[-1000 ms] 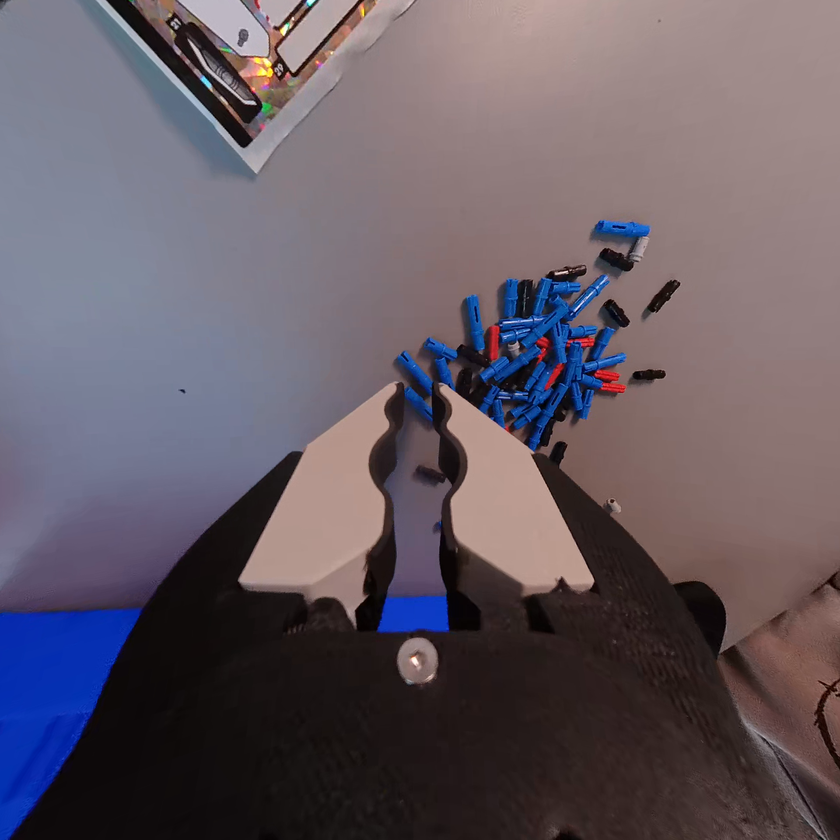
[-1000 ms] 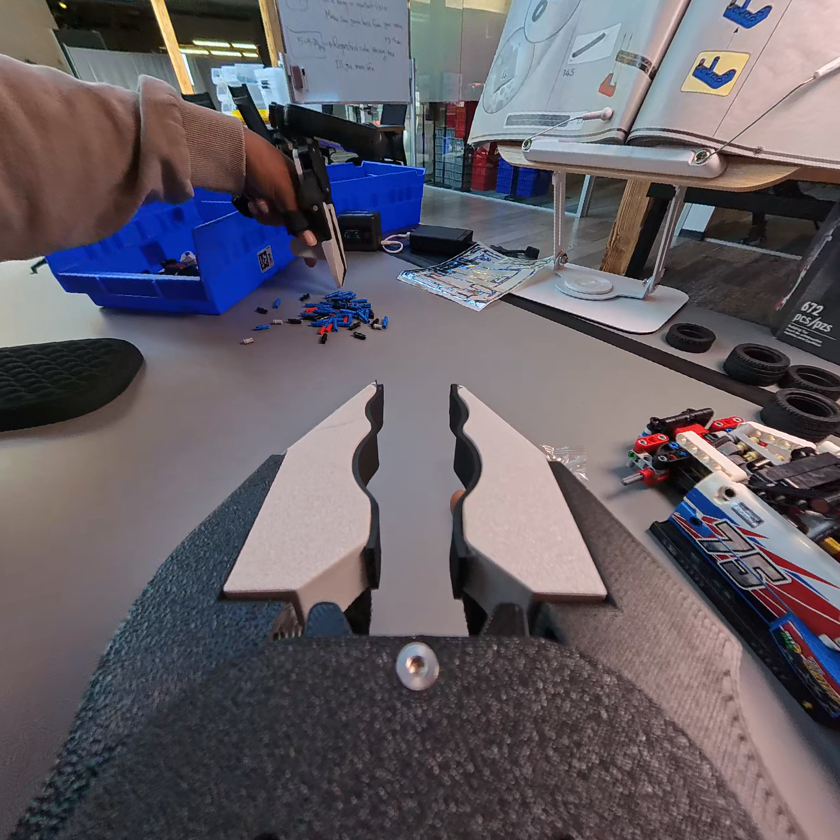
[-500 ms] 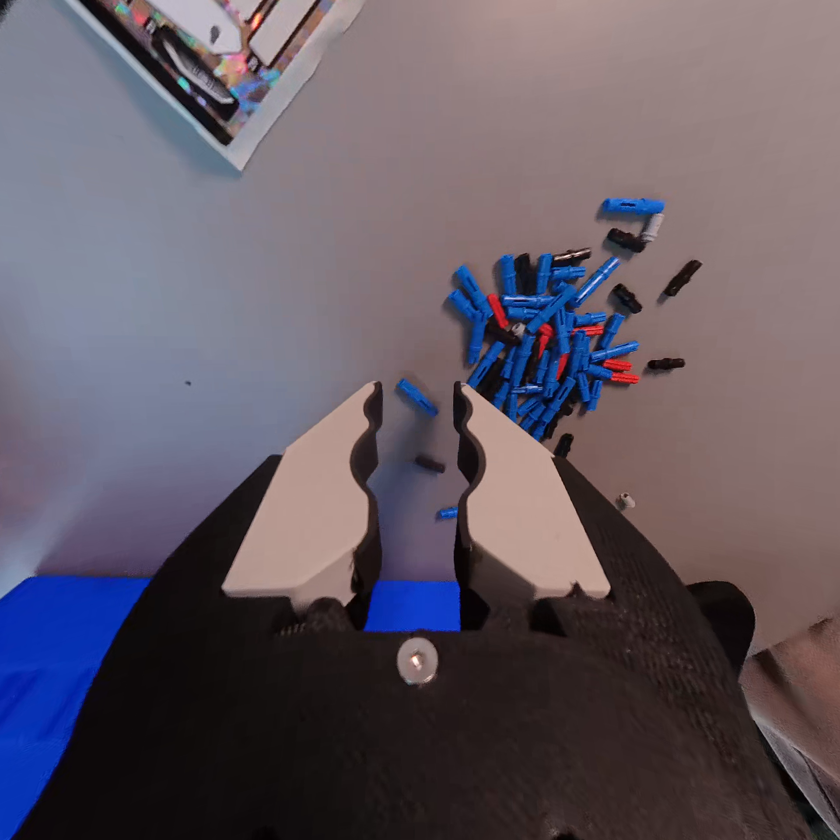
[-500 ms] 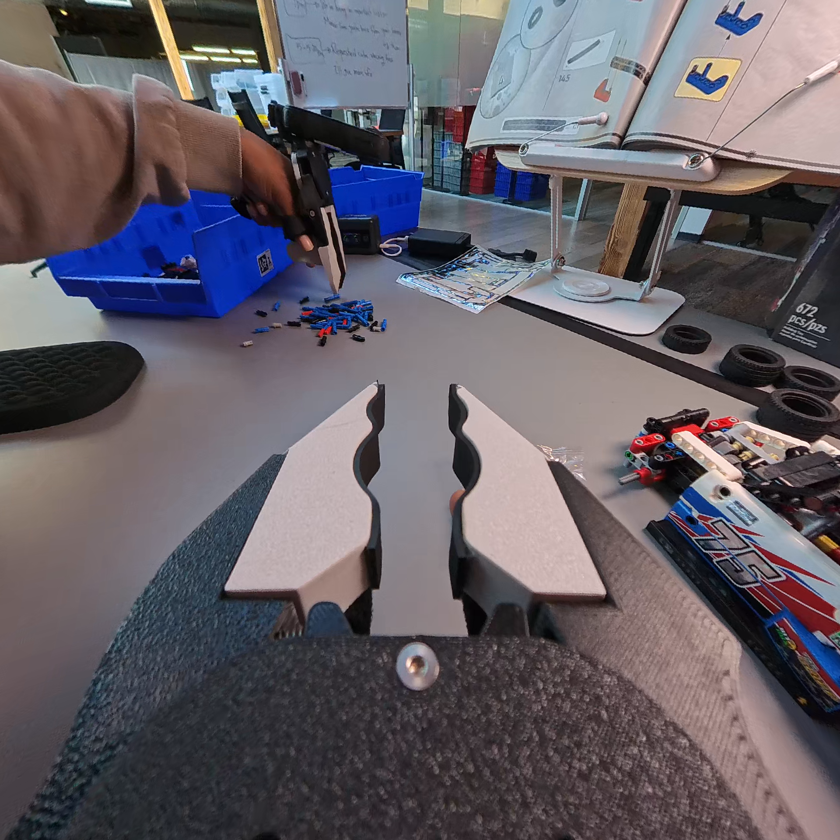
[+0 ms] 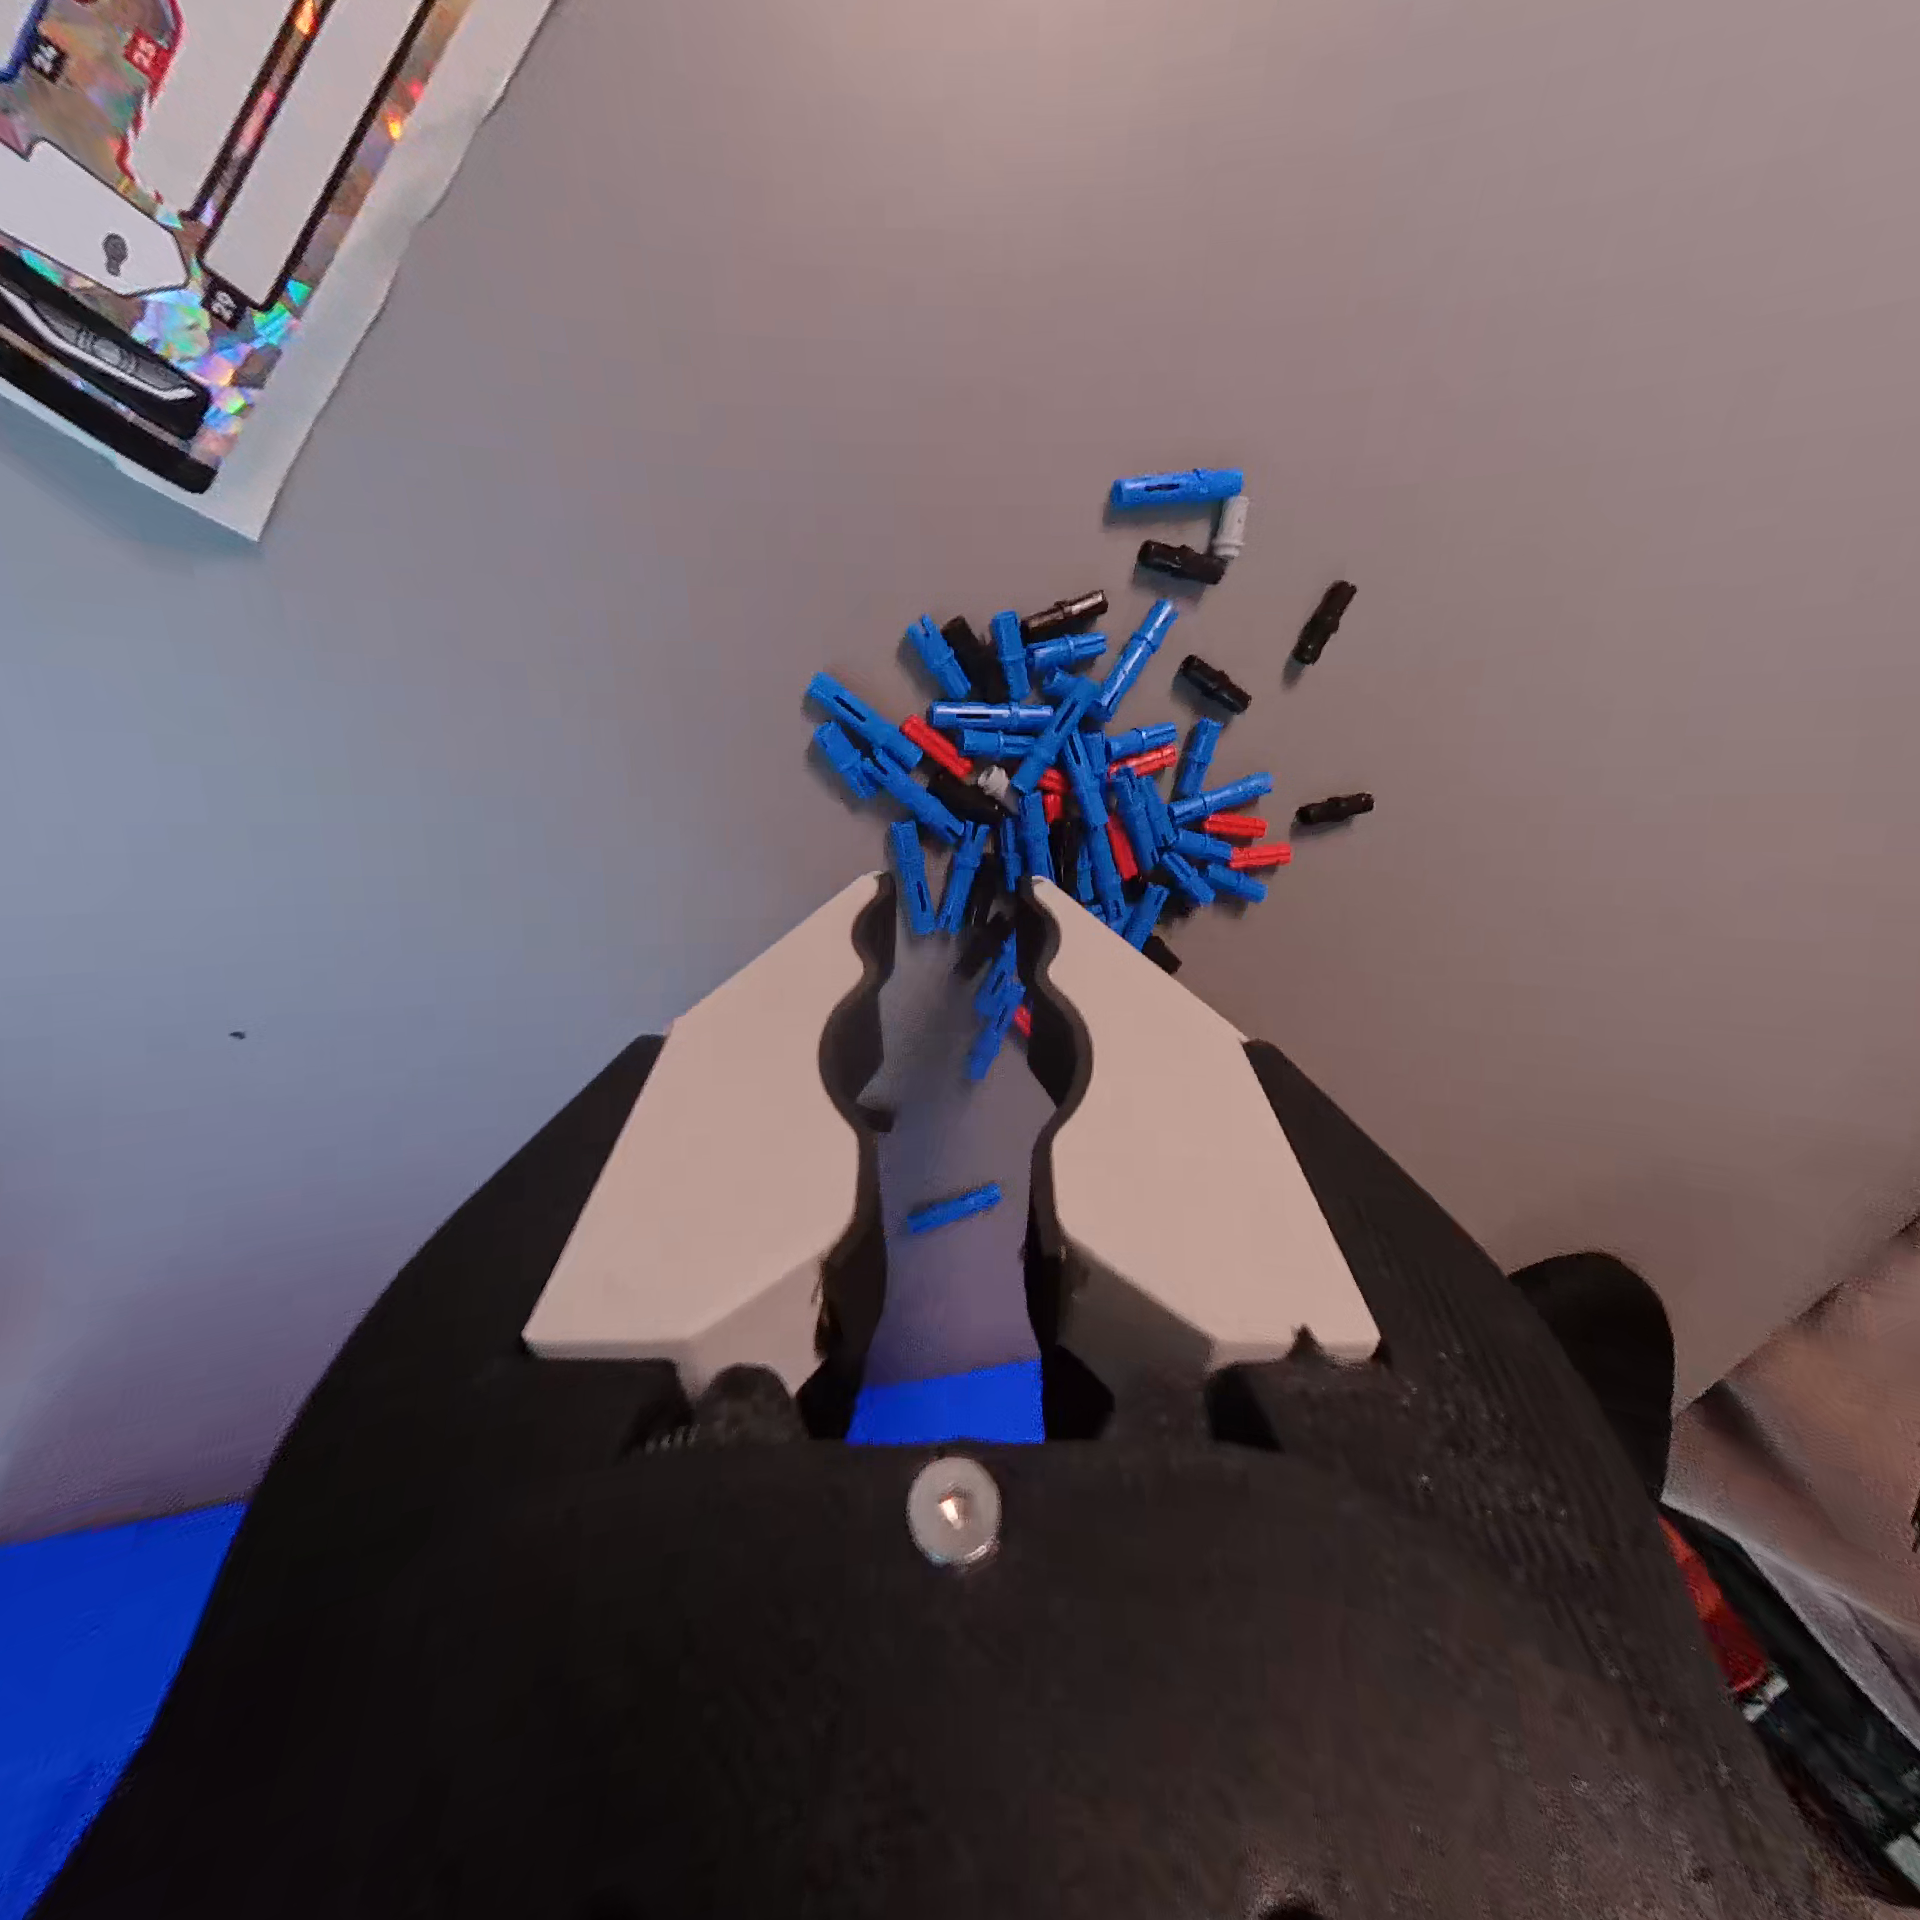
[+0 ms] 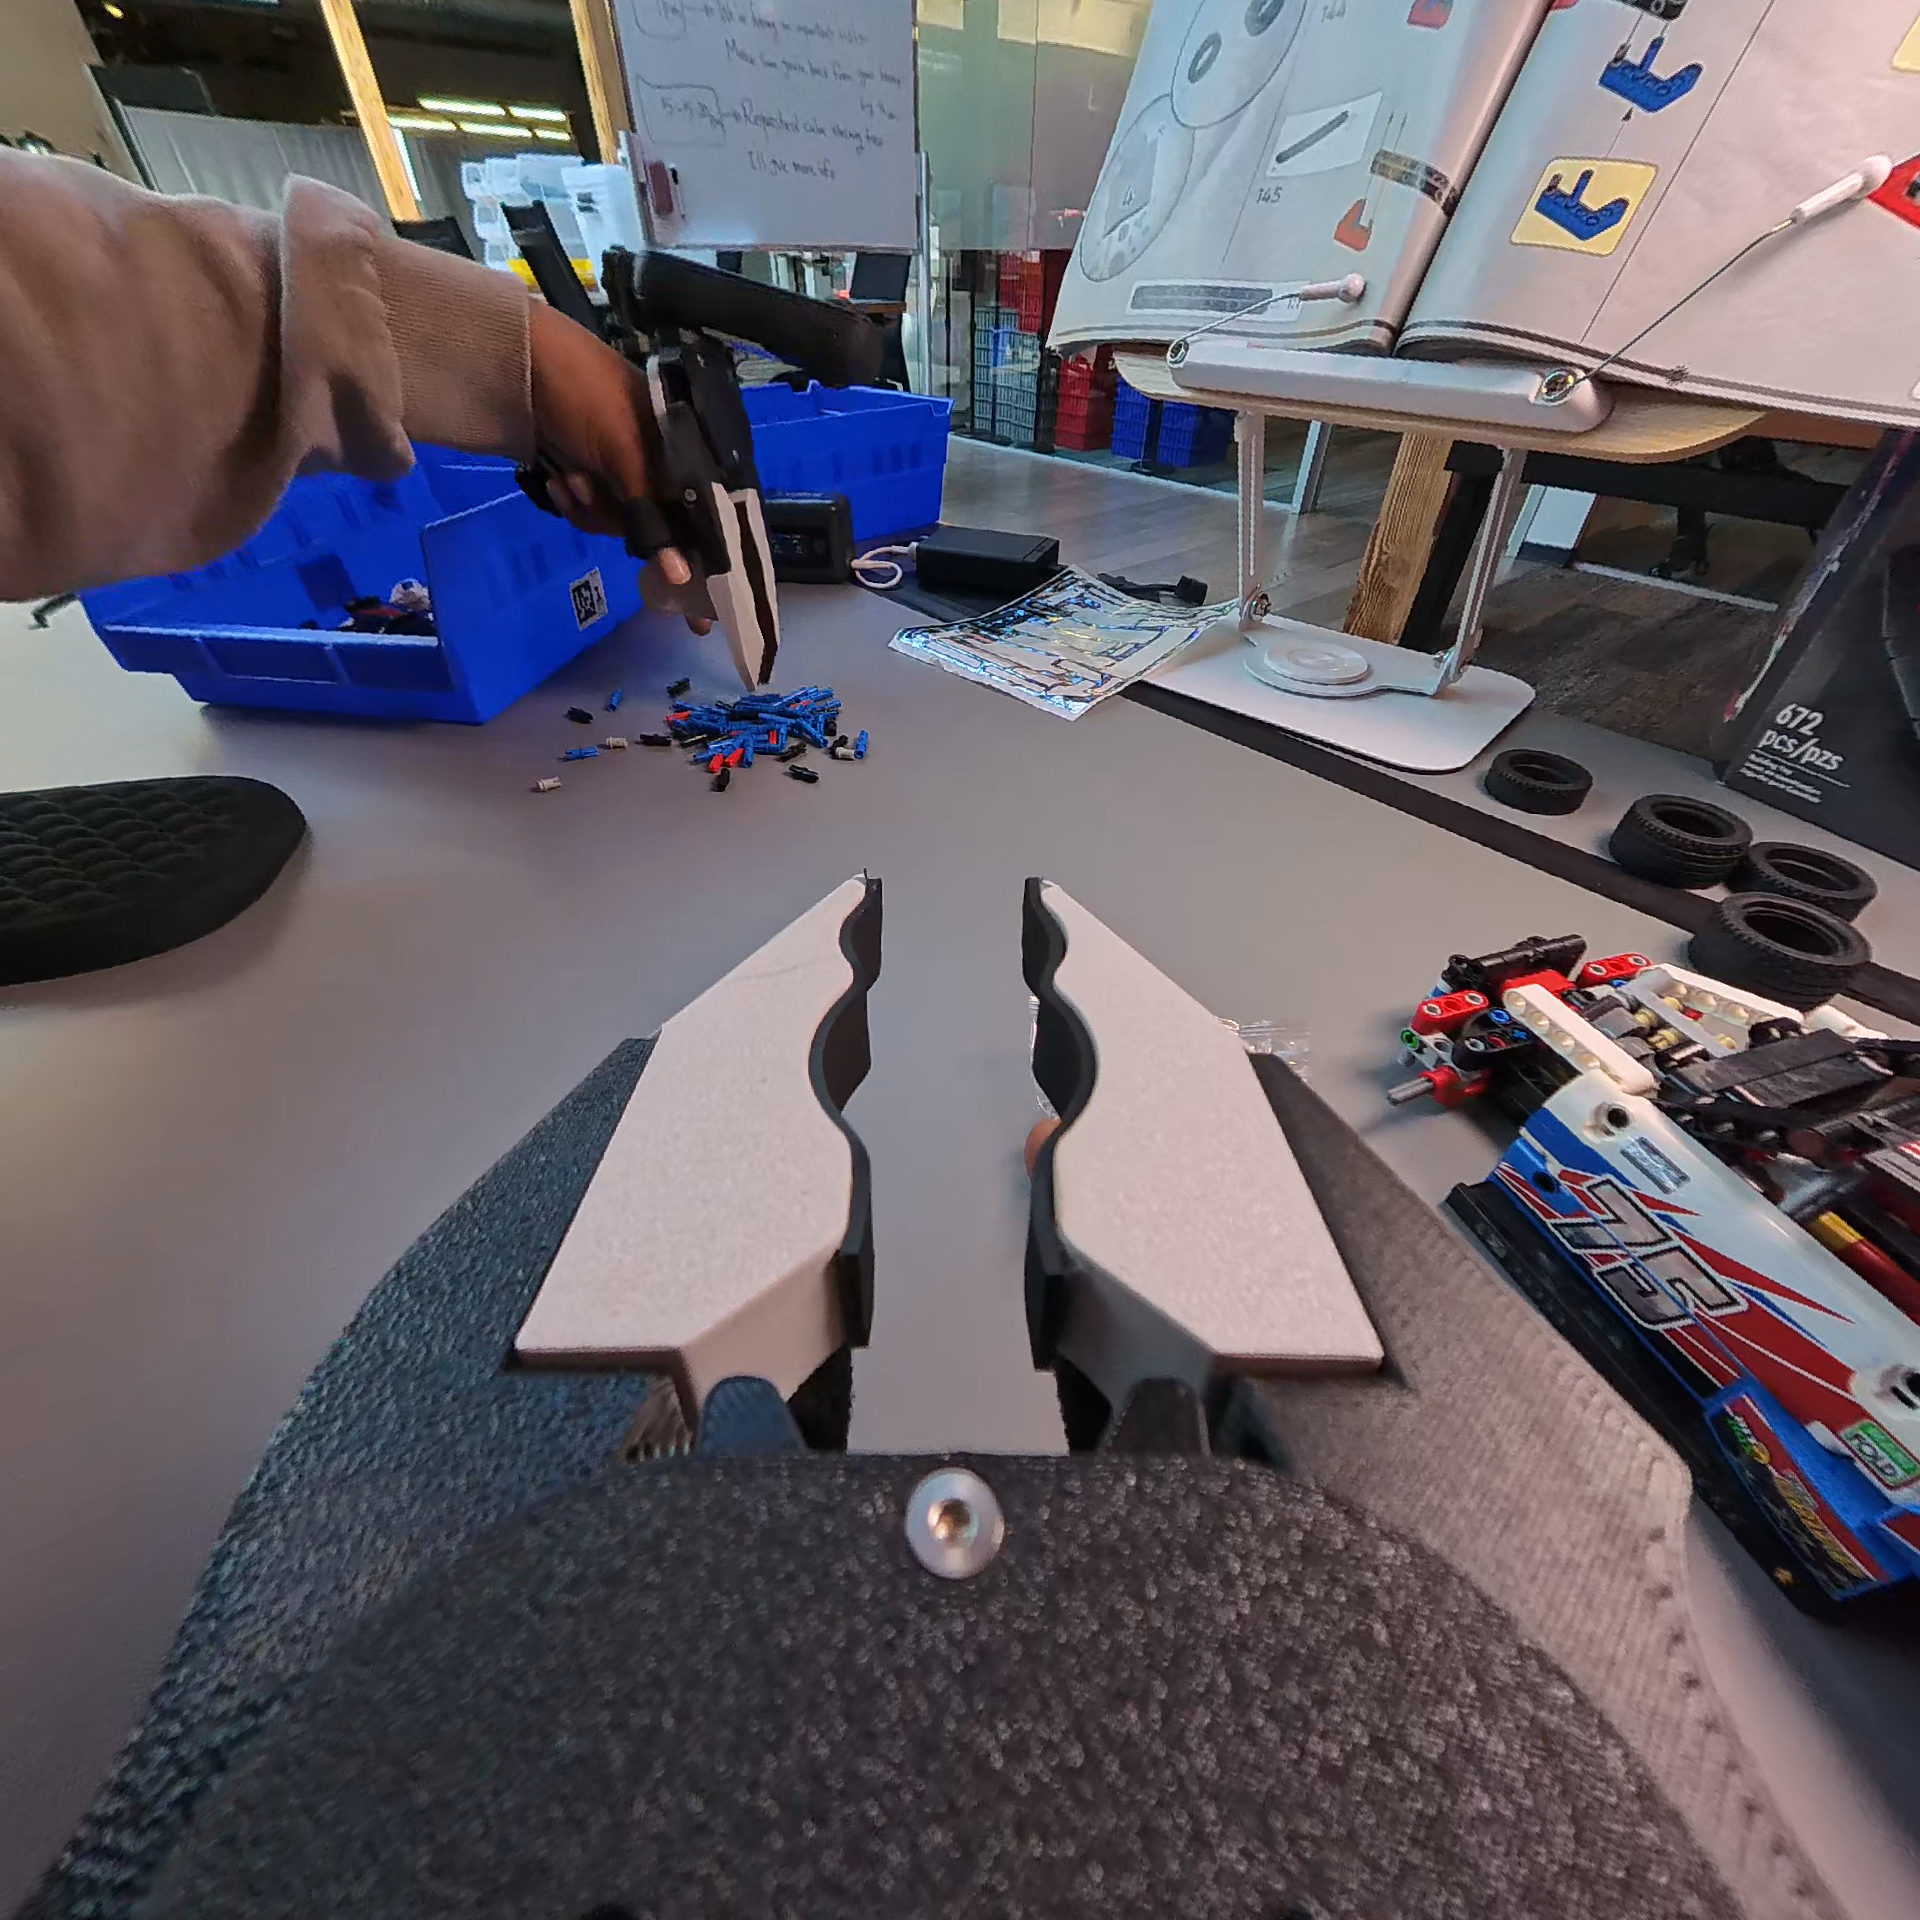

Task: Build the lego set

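A pin is being picked: the left gripper (image 5: pixel 956 894) is poised, jaws parted and empty, at the pin pile (image 5: pixel 1049 790); closing on one pin is needed next. The right gripper (image 6: pixel 951 894), well short of the pile, is held open and empty.

Grey counter (image 6: pixel 1039 810), matte. Whiteboard (image 6: pixel 774 114) stands behind it. Glass partition (image 6: pixel 987 125) beyond, ceiling strip lights (image 6: pixel 457 109) glowing. Wood-plank floor (image 6: pixel 1122 520) past the counter edge; timber post (image 6: pixel 1397 540) at right.
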### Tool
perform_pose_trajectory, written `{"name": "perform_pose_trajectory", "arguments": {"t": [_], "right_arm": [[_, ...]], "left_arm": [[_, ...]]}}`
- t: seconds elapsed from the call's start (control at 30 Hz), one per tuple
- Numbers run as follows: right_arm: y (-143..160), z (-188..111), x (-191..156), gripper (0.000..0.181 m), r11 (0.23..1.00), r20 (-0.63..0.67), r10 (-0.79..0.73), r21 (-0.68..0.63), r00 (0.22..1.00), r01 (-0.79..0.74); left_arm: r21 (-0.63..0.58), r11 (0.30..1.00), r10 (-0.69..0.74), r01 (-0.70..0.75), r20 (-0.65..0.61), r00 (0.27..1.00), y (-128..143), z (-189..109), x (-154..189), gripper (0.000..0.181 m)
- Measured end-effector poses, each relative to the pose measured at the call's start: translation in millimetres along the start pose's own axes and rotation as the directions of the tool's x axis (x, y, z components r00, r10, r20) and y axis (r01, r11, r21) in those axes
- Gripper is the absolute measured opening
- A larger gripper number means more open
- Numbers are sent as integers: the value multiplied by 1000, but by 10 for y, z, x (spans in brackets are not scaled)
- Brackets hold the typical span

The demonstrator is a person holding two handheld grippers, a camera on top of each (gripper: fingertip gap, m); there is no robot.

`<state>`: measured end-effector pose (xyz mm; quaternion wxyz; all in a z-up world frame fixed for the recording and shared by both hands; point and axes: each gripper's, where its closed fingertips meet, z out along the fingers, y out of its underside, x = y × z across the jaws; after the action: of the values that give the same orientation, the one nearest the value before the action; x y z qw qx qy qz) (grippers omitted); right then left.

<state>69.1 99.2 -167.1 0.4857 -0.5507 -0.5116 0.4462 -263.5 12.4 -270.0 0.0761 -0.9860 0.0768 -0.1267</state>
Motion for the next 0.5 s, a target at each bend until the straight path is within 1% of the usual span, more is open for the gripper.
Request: {"name": "perform_pose_trajectory", "arguments": {"t": [0.03, 0.1, 0.17, 0.23, 0.27, 0.37, 0.43, 0.5], "right_arm": [[0, -2, 2, 25, 1000, 0, 0, 0, 1000, 0], [0, -2, -1, 25, 1000, 2, 1, 0, 1000, -1], [2, 1, -9, 25, 1000, 6, 0, -1, 1000, 0], [8, 7, -15, 25, 1000, 7, -4, -4, 1000, 4], [12, 9, -16, 25, 1000, 6, -5, -5, 1000, 5], [10, 3, -7, 25, 1000, 0, -8, -5, 1000, 8], [7, -1, 2, 25, 1000, -3, -3, -2, 1000, 3], [10, -1, 7, 25, 1000, -5, -2, -3, 1000, 2]], "left_arm": [[-12, 1000, 28, -28, 10, 1000, 34, -42, -10, 26], [-93, 991, 105, -98, 75, 992, 203, -117, -119, 29], [-223, 960, 207, -170, 156, 966, 426, -158, -275, 33], [-314, 930, 252, -192, 164, 954, 590, -132, -319, 35], [-340, 920, 263, -197, 160, 951, 635, -102, -322, 34], [-352, 913, 277, -205, 168, 946, 636, -50, -329, 23], [-340, 918, 273, -206, 164, 948, 593, -35, -310, 11], [-321, 922, 280, -217, 165, 946, 528, -15, -290, 8]]}}
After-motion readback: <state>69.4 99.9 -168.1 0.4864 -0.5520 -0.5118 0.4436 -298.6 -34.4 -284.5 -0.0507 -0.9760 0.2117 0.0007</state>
